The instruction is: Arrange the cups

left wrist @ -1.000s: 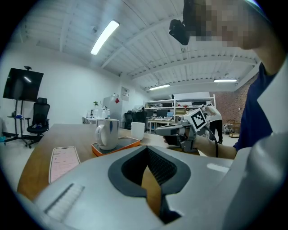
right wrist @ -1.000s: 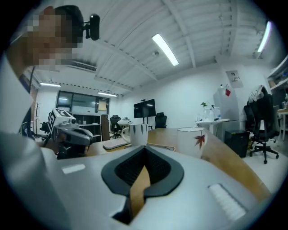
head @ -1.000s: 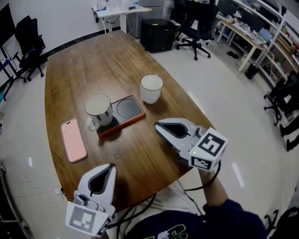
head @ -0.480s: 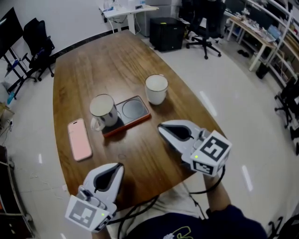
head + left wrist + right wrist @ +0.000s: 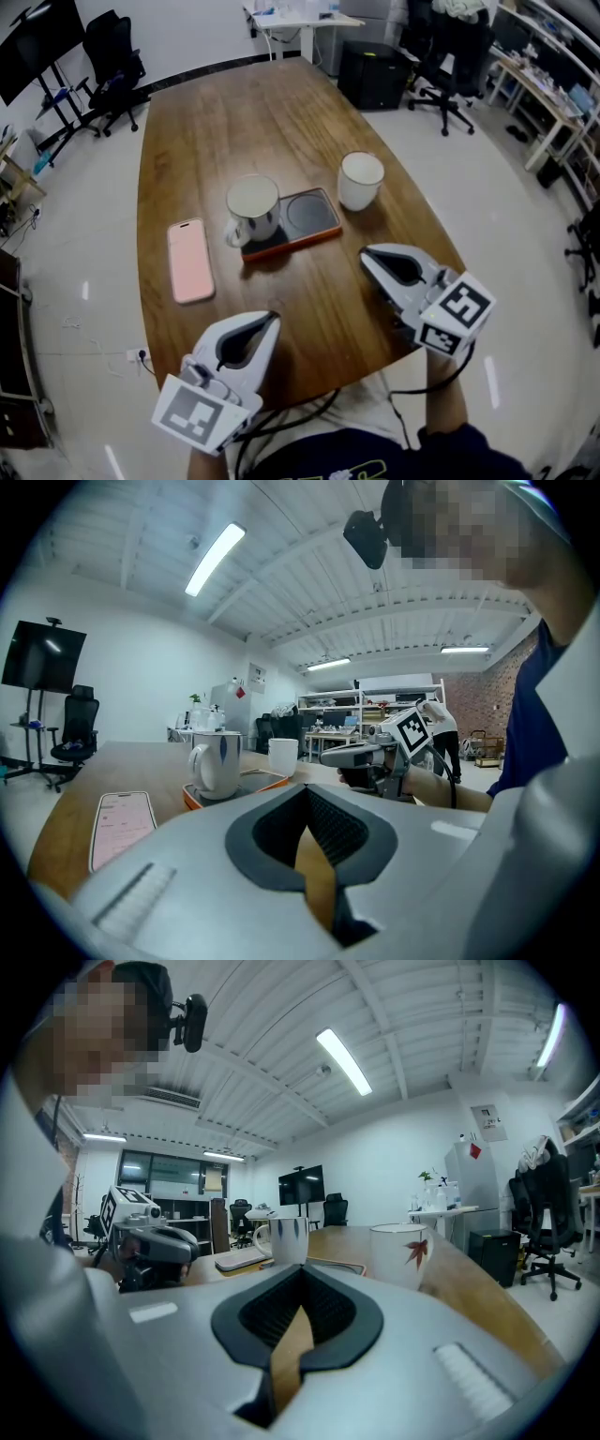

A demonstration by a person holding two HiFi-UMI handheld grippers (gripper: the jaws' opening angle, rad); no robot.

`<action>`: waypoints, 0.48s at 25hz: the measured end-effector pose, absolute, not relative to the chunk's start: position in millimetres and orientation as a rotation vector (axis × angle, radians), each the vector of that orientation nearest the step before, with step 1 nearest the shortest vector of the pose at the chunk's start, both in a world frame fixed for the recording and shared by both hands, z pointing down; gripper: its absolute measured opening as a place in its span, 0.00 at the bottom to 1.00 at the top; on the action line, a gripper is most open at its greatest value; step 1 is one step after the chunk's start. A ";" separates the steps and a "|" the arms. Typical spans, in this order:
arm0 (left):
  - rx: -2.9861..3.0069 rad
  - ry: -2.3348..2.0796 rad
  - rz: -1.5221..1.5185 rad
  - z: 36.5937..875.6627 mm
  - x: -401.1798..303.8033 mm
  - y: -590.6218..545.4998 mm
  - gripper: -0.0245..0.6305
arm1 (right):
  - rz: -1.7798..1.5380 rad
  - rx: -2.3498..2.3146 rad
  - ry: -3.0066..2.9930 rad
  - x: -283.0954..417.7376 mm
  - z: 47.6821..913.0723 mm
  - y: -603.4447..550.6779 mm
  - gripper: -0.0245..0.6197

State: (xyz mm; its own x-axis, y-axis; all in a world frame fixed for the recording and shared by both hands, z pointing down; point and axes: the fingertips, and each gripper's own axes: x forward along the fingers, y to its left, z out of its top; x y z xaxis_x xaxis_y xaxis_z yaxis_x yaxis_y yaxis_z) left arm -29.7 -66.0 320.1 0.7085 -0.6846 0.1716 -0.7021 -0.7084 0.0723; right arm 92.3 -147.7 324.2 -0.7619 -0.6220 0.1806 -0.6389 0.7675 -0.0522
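Wooden table (image 5: 234,122) w/ two cups near the middle. The handled mug (image 5: 252,208) stands upright on the left half of an orange-edged tray (image 5: 314,214), handle turned to the left; the tray's right half shows its dark round pad. The second cup (image 5: 360,180), white w/ a red leaf print, stands upright on the table just beside the tray's far right corner, not on it. A pink phone (image 5: 190,260) lies flat left of the tray, apart from it. The left gripper (image 5: 265,322) is over the near table edge, jaws closed together, nothing btw. them. The right gripper (image 5: 368,255) is over the near right part, jaws fully closed & empty. Both point toward the cups, well apart from them.
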 end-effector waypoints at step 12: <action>2.744 -1.181 0.192 321.4 -33.2 -69.6 0.04 | 0.171 1.011 -2.806 92.5 324.7 -147.7 0.05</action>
